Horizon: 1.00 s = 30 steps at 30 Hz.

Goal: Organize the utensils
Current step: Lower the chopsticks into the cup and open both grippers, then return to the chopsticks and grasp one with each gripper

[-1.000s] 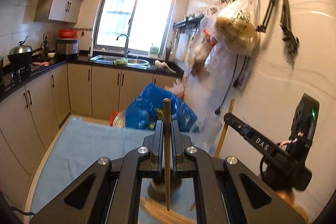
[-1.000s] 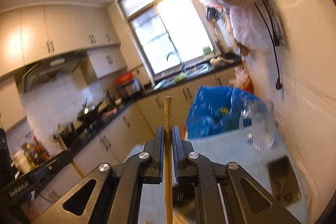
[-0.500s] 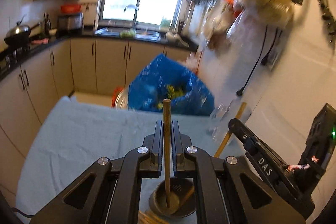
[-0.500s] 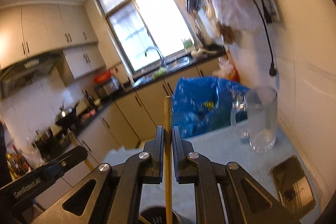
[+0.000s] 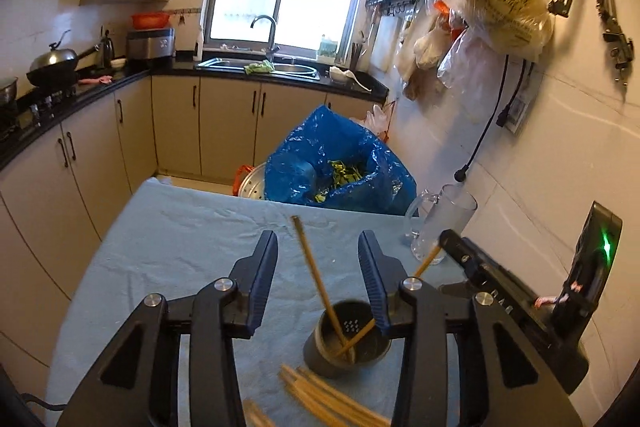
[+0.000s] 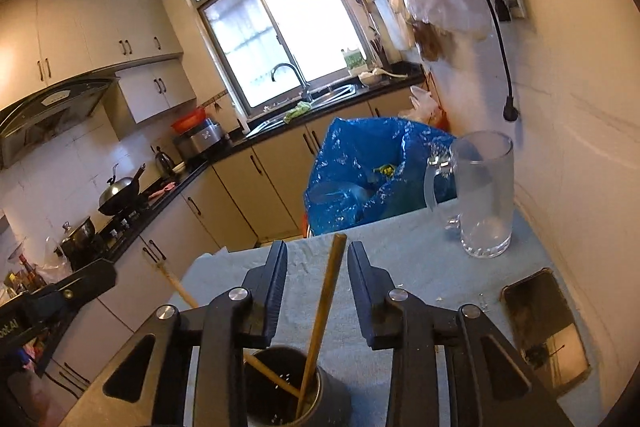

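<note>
On the worktop (image 5: 168, 247), covered by a pale blue cloth, a dark metal holder (image 5: 346, 341) stands with two chopsticks leaning in it. The left gripper (image 5: 318, 277) hangs over it with its jaws opening, spread apart; one chopstick (image 5: 316, 275) leans free between them toward 11 o'clock, touching neither pad. The right gripper (image 6: 317, 285) also has its jaws opening and spread, and the second chopstick (image 6: 324, 311) stands loose between them, its foot in the holder (image 6: 288, 387). More loose chopsticks (image 5: 332, 399) lie on the cloth at 6 o'clock of the holder, just beside it. At 2 o'clock, near the wall, a clear glass pitcher (image 5: 440, 223) stands. Beyond the worktop's far edge at 12 o'clock sits a blue plastic bag (image 5: 332, 163). A dark phone (image 6: 544, 331) lies at 3 o'clock in the right wrist view.
</note>
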Motion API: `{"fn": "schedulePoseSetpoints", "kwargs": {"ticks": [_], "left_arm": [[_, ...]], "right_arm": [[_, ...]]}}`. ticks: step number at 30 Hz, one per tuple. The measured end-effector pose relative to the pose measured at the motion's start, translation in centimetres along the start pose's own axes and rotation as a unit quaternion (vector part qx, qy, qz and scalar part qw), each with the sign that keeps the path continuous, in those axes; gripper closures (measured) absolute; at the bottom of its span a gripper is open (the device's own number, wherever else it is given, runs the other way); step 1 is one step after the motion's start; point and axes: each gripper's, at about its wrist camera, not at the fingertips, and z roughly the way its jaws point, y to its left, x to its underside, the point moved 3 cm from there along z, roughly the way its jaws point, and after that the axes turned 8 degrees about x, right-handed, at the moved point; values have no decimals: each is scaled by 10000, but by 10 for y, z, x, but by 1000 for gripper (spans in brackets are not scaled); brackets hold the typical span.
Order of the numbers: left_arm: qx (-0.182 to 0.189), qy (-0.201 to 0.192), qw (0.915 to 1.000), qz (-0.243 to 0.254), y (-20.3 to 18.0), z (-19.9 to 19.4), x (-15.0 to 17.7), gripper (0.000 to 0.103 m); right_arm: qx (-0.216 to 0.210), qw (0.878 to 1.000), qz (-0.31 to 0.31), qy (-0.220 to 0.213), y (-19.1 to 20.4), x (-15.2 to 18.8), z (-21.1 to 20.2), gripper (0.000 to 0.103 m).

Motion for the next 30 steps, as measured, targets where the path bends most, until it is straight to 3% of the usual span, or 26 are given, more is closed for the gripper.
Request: {"fn": "schedulePoseSetpoints", "kwargs": {"ticks": [3,6,10,13,16,21,26,28,30], "left_arm": [[-79,-37,9999,62,8,-28,13,54],[-289,24,9995,84,23,-49,38,45],[-489,548,9973,-100,52,-51,93,45],[-566,1070,9920,-352,71,-37,139,45],[-567,1572,9850,-435,76,-18,180,47],[-633,2140,9748,-64,67,7,222,50],[-921,2241,9698,276,63,14,233,69],[-934,2253,9696,223,66,11,233,90],[-935,2250,9698,132,71,10,232,94]], "right_arm": [[-66,9998,-179,7,3,7,-24,65],[-154,9986,-460,231,7,31,-45,53],[-518,9882,-972,1068,17,96,-54,52],[-713,9728,-1409,1694,26,153,-51,53],[-815,9578,-1687,2179,34,197,-43,68],[-782,9451,-2002,2462,41,227,-28,76],[-721,9411,-2136,2520,45,235,-14,78],[-721,9407,-2166,2511,51,235,-12,78],[-701,9401,-2229,2482,57,233,-9,78]]}}
